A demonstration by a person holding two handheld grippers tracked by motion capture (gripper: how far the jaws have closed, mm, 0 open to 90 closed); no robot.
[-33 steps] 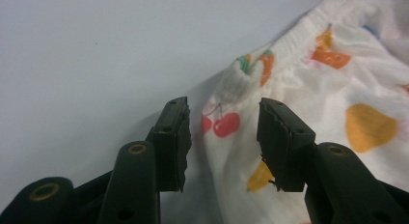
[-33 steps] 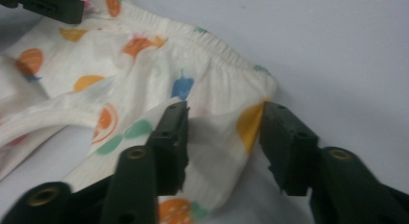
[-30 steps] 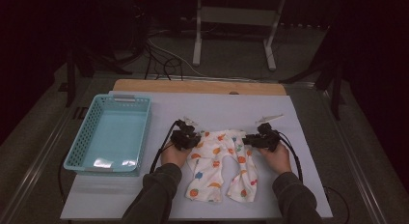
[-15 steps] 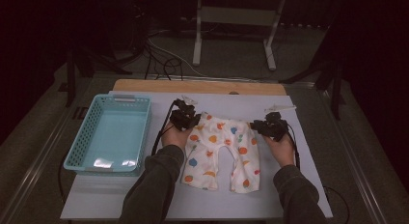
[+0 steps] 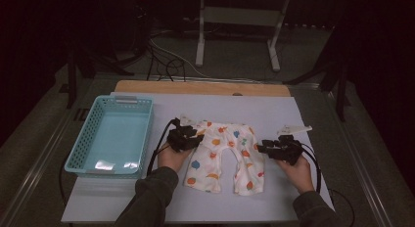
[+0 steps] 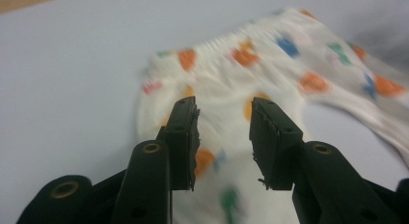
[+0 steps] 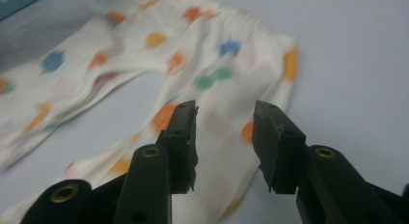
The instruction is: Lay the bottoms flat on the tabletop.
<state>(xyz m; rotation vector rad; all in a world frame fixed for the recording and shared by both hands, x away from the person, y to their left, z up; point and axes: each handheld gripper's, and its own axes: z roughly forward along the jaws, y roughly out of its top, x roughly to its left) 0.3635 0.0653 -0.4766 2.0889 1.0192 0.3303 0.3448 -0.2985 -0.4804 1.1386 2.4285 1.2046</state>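
A pair of small white pants with coloured spots lies flat on the white table top, waistband away from me, legs toward me. My left gripper hovers at the waistband's left corner. In the left gripper view its jaws stand apart above the pants with nothing pinched. My right gripper sits just off the pants' right edge. In the right gripper view it is open over a pant leg. Both pairs of jaws have just been opening, and the cloth lies loose beneath them.
A light blue plastic basket stands on the left part of the table, with nothing in it. A small white object lies behind the right gripper. A wooden strip runs along the far edge. Cables and a stand's legs are on the floor beyond.
The grippers carried the pants away from me and spread the waistband wide. Both have since let go and lifted off, the right one drawing out to the right.
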